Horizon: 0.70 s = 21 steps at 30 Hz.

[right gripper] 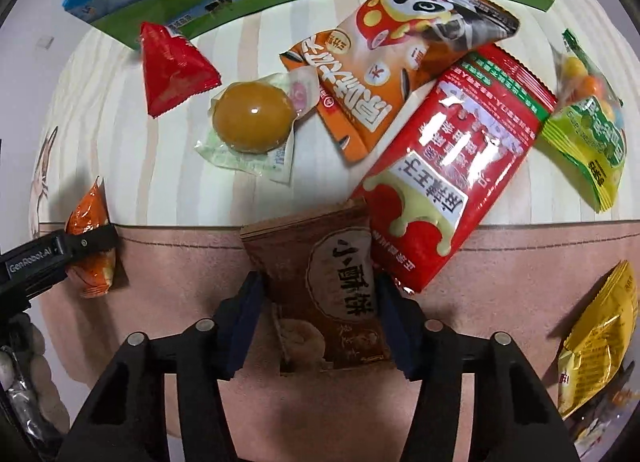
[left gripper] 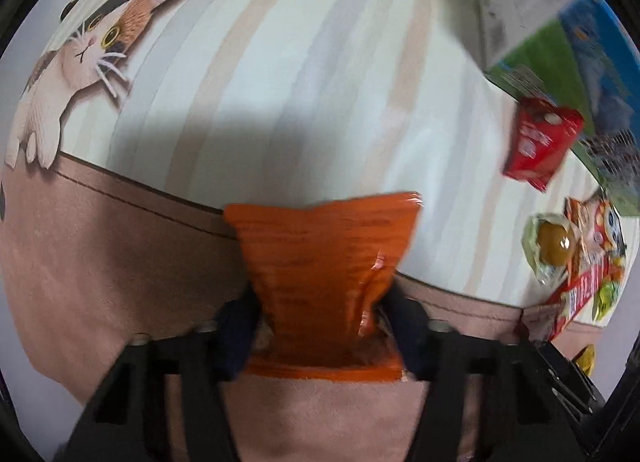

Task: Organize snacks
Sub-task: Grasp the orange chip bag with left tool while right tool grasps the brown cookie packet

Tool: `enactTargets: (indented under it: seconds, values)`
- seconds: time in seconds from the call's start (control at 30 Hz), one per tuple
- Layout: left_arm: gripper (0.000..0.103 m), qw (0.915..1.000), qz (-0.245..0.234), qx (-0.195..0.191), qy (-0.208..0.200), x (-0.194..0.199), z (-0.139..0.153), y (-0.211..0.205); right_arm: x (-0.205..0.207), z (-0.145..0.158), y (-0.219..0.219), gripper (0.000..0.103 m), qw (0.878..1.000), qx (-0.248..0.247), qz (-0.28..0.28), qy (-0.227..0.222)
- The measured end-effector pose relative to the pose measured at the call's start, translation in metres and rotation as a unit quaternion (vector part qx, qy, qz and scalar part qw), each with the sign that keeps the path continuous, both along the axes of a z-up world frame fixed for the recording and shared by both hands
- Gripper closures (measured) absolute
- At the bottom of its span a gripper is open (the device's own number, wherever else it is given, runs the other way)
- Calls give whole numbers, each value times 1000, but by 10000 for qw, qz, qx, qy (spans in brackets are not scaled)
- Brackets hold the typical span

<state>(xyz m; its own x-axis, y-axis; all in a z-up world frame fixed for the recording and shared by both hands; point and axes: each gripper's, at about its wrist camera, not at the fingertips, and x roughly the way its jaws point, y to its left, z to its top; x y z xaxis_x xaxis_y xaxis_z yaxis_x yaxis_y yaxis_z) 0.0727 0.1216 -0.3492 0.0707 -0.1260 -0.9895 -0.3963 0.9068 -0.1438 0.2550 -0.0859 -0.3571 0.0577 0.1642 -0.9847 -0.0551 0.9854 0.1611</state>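
Left wrist view first: my left gripper point(left gripper: 320, 306) is pinching one orange snack packet point(left gripper: 324, 262), its two fingers pressing the packet's sides, above the pink band of the cat-printed mat point(left gripper: 100, 262). One small red packet point(left gripper: 540, 142) is lying near the milk carton point(left gripper: 560, 54) at the right.

Right wrist view next: my right gripper point(right gripper: 320, 314) is squeezing one brown biscuit packet point(right gripper: 332, 294) between its two blue pads point(right gripper: 244, 322), over the mat's pink band. Beyond it are lying one large red bag point(right gripper: 448, 166), one panda-printed packet point(right gripper: 392, 62), one wrapped egg point(right gripper: 252, 118), one red triangular packet point(right gripper: 172, 66), one green candy bag point(right gripper: 588, 122) and one yellow bag point(right gripper: 600, 338).
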Motion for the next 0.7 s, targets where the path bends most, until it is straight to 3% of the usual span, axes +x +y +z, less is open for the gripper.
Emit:
enactTargets:
  seconds: [0.23,0.33,0.47,0.6,0.7]
  values:
    - [51,9964,-837,-42,103,-48,-2,-77,-33,-1,-29,48,9991,175,-300,262]
    - [51,9925,-1211,158,87,-69,-6,-110,-52,-2,-41,48,9979,226,-443,418]
    - [51,9893,-1397,430,19,-80,-13,-129,-66,-7,-48,48,9966,280,-576,520]
    - [51,9894,-1392,399,78,-78,-16,-137,-65,-15,-40,37,9957,333,-627,589]
    - [51,9891,-1413,402,82,-68,-19,-130,-65,-19,-35,34,9962,215,-587,609]
